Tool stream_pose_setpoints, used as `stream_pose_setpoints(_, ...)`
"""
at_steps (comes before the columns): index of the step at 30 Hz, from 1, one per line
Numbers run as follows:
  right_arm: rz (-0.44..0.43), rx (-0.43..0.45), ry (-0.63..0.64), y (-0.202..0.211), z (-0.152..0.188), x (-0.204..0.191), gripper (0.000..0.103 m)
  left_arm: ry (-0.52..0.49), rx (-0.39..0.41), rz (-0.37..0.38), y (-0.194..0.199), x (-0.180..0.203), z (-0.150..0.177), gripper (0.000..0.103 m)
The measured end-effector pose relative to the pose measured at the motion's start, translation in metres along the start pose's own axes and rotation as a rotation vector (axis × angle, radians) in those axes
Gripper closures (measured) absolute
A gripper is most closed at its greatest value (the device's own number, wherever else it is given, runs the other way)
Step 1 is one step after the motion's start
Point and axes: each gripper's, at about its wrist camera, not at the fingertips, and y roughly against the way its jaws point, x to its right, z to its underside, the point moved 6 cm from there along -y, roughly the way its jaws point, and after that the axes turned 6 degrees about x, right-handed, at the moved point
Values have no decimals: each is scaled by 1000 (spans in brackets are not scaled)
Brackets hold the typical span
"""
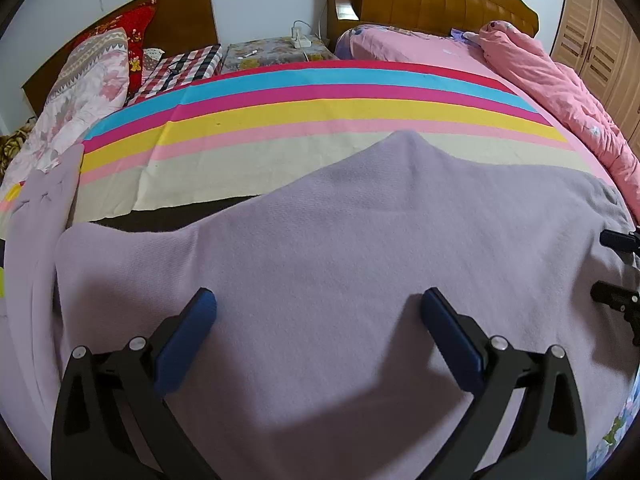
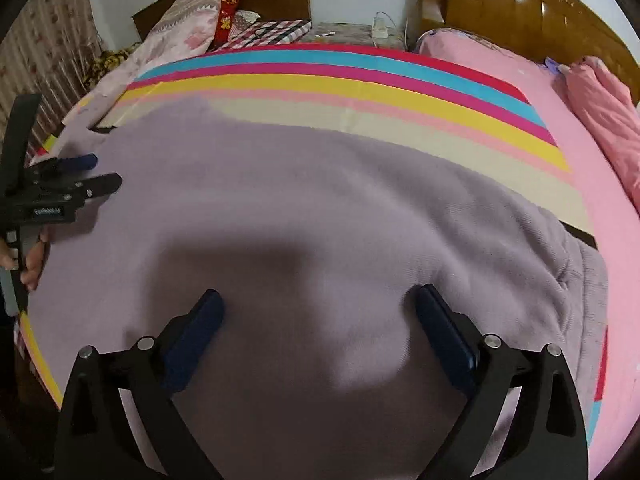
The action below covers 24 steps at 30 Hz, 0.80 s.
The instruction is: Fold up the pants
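Observation:
Lilac knit pants lie spread flat on a striped blanket on the bed; they fill most of the right wrist view too. My left gripper hovers just above the cloth with its blue pads wide apart, nothing between them. My right gripper likewise stands open over the pants, its pads clear of the fabric, casting a dark shadow. In the right wrist view the left gripper shows at the left edge, held by a hand. The right gripper's black tips peek in at the left wrist view's right edge.
A pink quilt is bunched along the bed's right side. Pillows lie on a second bed at the left. A nightstand with a power strip stands between the wooden headboards. A wardrobe is far right.

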Motion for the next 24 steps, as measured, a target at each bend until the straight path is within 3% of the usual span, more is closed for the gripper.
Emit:
stream_pose_setpoints(3, 51, -23, -5, 2, -4, -1, 11, 40, 23, 28, 4, -5, -1, 2)
stream_pose_setpoints(5, 132, 4, -45, 8, -15, -4, 11, 133, 118, 90, 29, -23, -2, 5)
stream_pose_setpoints(6, 125, 56, -73, 18, -28, -6, 12, 199, 201, 172, 51, -35, -1, 5)
stream_pose_setpoints(8, 51, 152, -71, 30, -58, -25, 12, 314, 332, 270, 90, -68, 4, 3)
stream_pose_setpoints(9, -8, 205, -40, 33, -80, -45, 12, 374, 388, 259, 106, -91, 9, 1)
stream_pose_setpoints(12, -188, 228, 139, 17, -130, -124, 12, 569, 489, 93, 146, -184, 48, 2)
stream_pose_setpoints(13, -235, 242, 221, 10, -145, -156, 12, 616, 495, 40, 153, -208, 61, 2)
stream_pose_setpoints(15, -340, 268, 389, -4, -171, -228, 13, 765, 480, -139, 171, -283, 107, 2)
stream_pose_setpoints(17, -460, 278, 497, -20, -192, -297, 17, 876, 471, -239, 184, -335, 143, 2)
stream_pose_setpoints(19, -618, 217, 563, -44, -214, -373, 21, 971, 450, -330, 192, -384, 177, 2)
stream_pose_setpoints(21, -723, 129, 616, -69, -223, -445, 31, 1023, 430, -386, 195, -414, 197, 3)
stream_pose_setpoints(24, -772, 38, 723, -102, -228, -534, 38, 1051, 418, -442, 195, -447, 213, 3)
